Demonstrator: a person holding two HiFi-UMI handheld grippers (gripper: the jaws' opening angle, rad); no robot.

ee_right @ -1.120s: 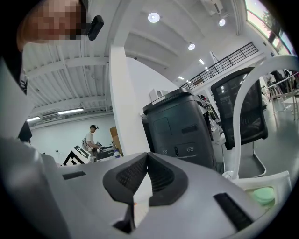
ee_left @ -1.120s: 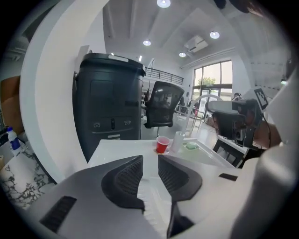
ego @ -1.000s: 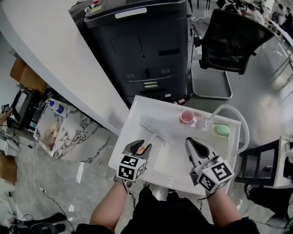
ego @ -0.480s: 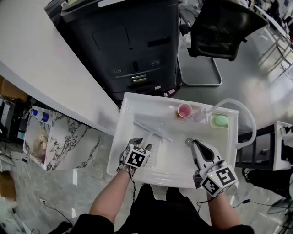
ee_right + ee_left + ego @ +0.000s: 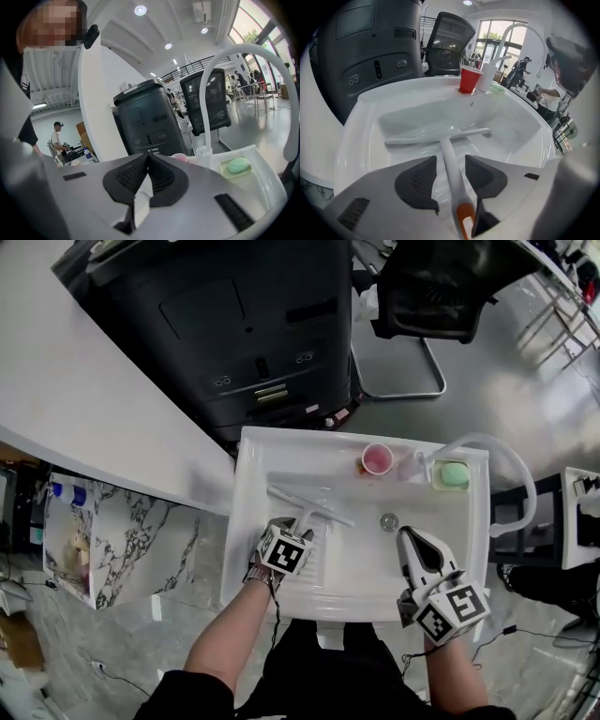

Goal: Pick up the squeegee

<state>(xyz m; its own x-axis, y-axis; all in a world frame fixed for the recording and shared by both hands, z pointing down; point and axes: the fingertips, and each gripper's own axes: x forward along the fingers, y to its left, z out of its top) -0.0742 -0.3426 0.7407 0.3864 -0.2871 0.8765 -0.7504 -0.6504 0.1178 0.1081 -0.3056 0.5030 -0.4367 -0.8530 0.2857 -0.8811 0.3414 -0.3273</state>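
White sink [image 5: 246, 512] on a marbled floor carries the squeegee [image 5: 309, 509], which lies in the basin towards its left side. Its blade runs across the basin floor, and its pale handle points back at the near edge and ends in an orange tip.

The left gripper [image 5: 298, 531] tilts down over that handle. Its jaws have just been opening and now stand wide apart, one dark pad on each side of the handle, neither pressing on it.

The right gripper [image 5: 407, 536] hovers over the right part of the basin near the drain [image 5: 389, 520], jaws closed tip to tip with nothing between them.

A red cup [image 5: 378, 458] stands on the far edge, and a green soap bar [image 5: 454, 474] sits in the far right corner under the arched white faucet [image 5: 497, 451]. Beyond the sink are a large black printer [image 5: 234, 324] and an office chair [image 5: 441, 287].
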